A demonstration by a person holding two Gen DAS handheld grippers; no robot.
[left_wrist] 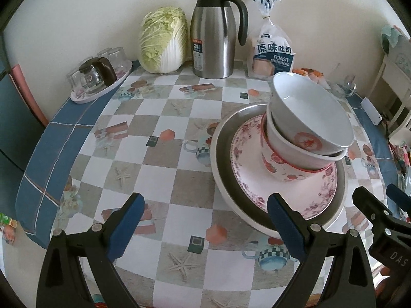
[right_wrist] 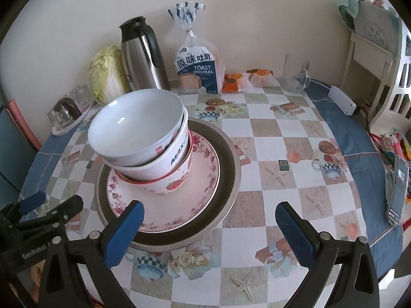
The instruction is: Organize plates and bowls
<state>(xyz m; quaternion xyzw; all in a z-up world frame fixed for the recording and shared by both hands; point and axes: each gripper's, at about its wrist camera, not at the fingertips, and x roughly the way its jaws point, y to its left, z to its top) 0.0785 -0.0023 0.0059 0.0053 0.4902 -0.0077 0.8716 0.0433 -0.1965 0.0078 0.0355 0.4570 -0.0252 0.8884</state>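
Note:
A stack stands on the table: a steel-rimmed plate [left_wrist: 226, 179] at the bottom, a pink floral plate [left_wrist: 254, 174] on it, then three nested bowls, the top white bowl [left_wrist: 308, 107] tilted. The same stack shows in the right wrist view: steel plate [right_wrist: 226, 179], floral plate [right_wrist: 179, 205], top bowl [right_wrist: 136, 125]. My left gripper [left_wrist: 205, 205] is open and empty, to the left of and in front of the stack. My right gripper [right_wrist: 209, 213] is open and empty, just to the right of the stack's front edge.
At the back wall stand a cabbage [left_wrist: 163, 42], a steel thermos jug [left_wrist: 218, 33] and a toast bag [left_wrist: 273, 51]. A tray of glasses [left_wrist: 100, 77] sits back left. A glass cup [right_wrist: 295, 74], a white power strip [right_wrist: 343, 100] and a phone [right_wrist: 398, 190] lie at the right.

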